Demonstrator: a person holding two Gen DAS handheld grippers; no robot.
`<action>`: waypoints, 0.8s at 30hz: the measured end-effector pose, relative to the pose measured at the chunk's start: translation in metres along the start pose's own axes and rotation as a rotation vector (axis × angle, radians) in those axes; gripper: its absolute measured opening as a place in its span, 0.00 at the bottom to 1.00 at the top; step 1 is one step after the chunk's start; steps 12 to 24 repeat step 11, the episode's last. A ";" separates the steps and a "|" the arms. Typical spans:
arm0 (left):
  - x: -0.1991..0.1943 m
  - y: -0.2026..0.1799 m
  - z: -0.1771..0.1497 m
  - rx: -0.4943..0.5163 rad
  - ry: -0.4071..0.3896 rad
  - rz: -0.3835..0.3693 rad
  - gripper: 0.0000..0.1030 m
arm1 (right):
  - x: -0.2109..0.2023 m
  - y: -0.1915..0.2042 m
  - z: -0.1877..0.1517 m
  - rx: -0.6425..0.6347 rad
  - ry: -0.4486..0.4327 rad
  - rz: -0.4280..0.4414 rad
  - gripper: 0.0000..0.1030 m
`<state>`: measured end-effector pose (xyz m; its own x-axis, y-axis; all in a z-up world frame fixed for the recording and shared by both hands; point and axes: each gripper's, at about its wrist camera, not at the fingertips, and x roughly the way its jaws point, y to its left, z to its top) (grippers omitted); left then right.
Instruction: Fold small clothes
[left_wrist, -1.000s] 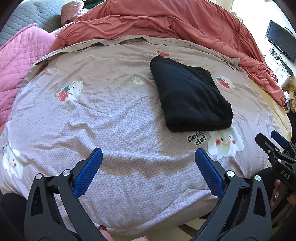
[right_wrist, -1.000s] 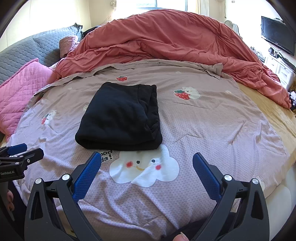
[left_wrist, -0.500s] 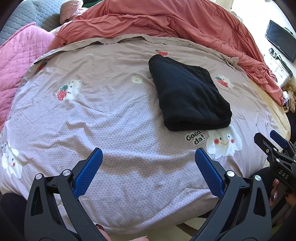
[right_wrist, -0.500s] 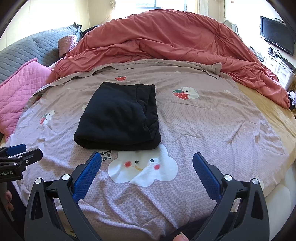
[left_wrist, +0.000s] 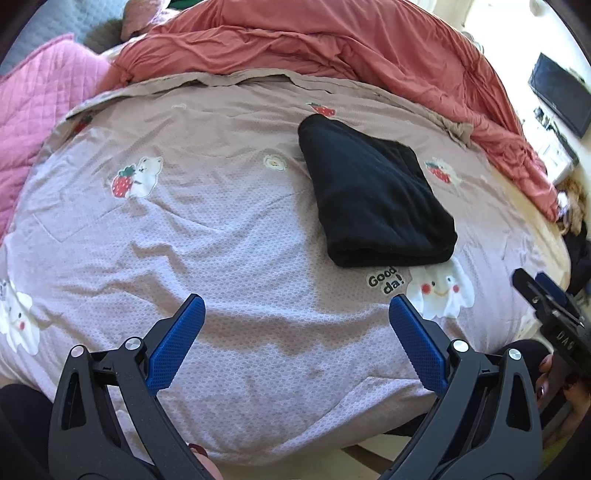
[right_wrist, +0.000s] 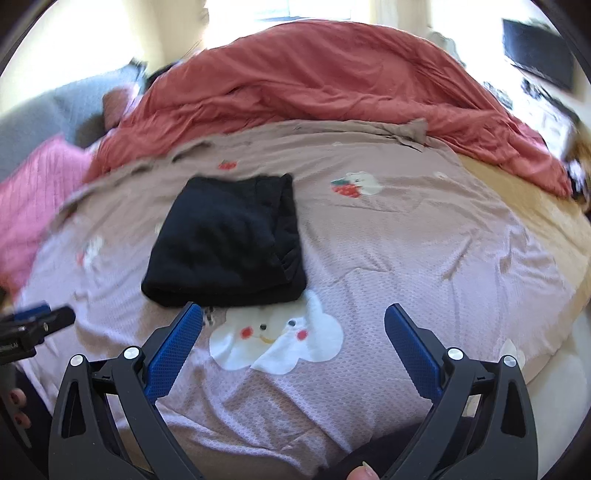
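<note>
A folded black garment (left_wrist: 373, 195) lies flat on the lilac printed bed sheet (left_wrist: 221, 229); in the right wrist view the garment (right_wrist: 229, 240) sits left of centre. My left gripper (left_wrist: 297, 306) is open and empty, held over the sheet near the front edge, short of the garment. My right gripper (right_wrist: 293, 314) is open and empty, just in front of the garment's near edge. Each gripper shows at the side of the other view: the right one (left_wrist: 546, 295) and the left one (right_wrist: 33, 321).
A bunched terracotta duvet (left_wrist: 332, 48) fills the back of the bed. Pink quilted pillows (left_wrist: 33, 110) lie at the left. A TV (left_wrist: 561, 92) and a low cabinet stand at the right. The bed's front edge is just below the grippers.
Both grippers have stayed open and empty. The right wrist view has shifted with motion blur and sits slightly closer to the garment. The garment has not moved.
</note>
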<state>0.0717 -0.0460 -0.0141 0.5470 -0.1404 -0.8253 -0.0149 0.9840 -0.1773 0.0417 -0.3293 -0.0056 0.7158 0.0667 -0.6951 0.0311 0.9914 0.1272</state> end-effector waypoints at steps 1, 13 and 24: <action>-0.003 0.008 0.003 -0.017 -0.008 0.003 0.91 | -0.005 -0.008 0.003 0.028 -0.012 0.000 0.95; -0.016 0.228 0.033 -0.372 -0.002 0.299 0.91 | -0.065 -0.249 -0.031 0.455 -0.101 -0.485 0.95; -0.016 0.228 0.033 -0.372 -0.002 0.299 0.91 | -0.065 -0.249 -0.031 0.455 -0.101 -0.485 0.95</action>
